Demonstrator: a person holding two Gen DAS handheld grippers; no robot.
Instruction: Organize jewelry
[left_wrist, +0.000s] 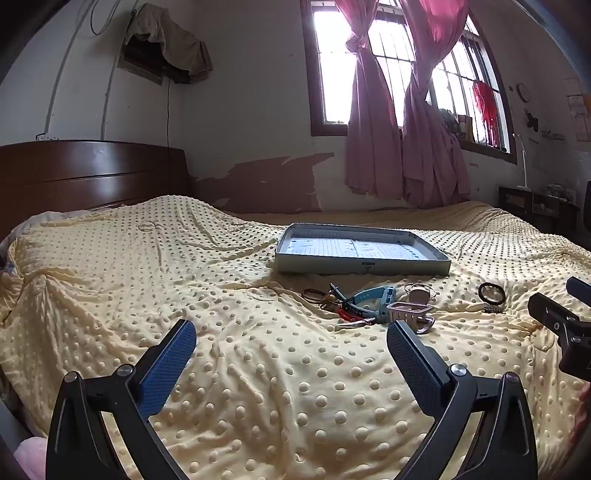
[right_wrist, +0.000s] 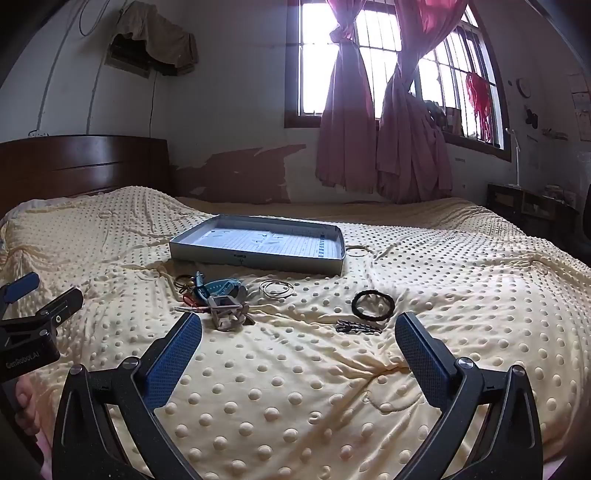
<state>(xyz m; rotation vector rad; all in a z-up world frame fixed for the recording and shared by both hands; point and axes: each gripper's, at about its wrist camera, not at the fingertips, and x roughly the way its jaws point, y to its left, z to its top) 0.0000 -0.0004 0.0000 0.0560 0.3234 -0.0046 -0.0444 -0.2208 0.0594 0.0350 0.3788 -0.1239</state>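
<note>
Left gripper (left_wrist: 291, 343): hovering above the yellow dotted blanket (left_wrist: 129, 280), jaws spread wide, holding nothing, pointing slightly downward toward the pile.
Right gripper (right_wrist: 299, 339): hovering likewise, jaws spread wide, gripping nothing, blue pads facing inward.
Tray (right_wrist: 255, 258): lying flat and open on the blanket, beyond the jewelry, showing only a grid-patterned liner.
Jewelry pile (left_wrist: 369, 302): lying tangled just in front of the tray, including a teal watch strap (right_wrist: 218, 286), a pinkish claw clip (left_wrist: 410, 312) and thin dark hair ties (left_wrist: 314, 294).
Thin bangles (right_wrist: 276, 288): resting just right of the pile.
Black hair tie (right_wrist: 373, 304): lying apart, further right, near the right gripper's far finger.
Small dark clip (right_wrist: 356, 326): sitting just in front of the black hair tie.
Setting: bed beneath a barred window (right_wrist: 314, 59) with pink curtains (right_wrist: 347, 136) knotted back.
</note>
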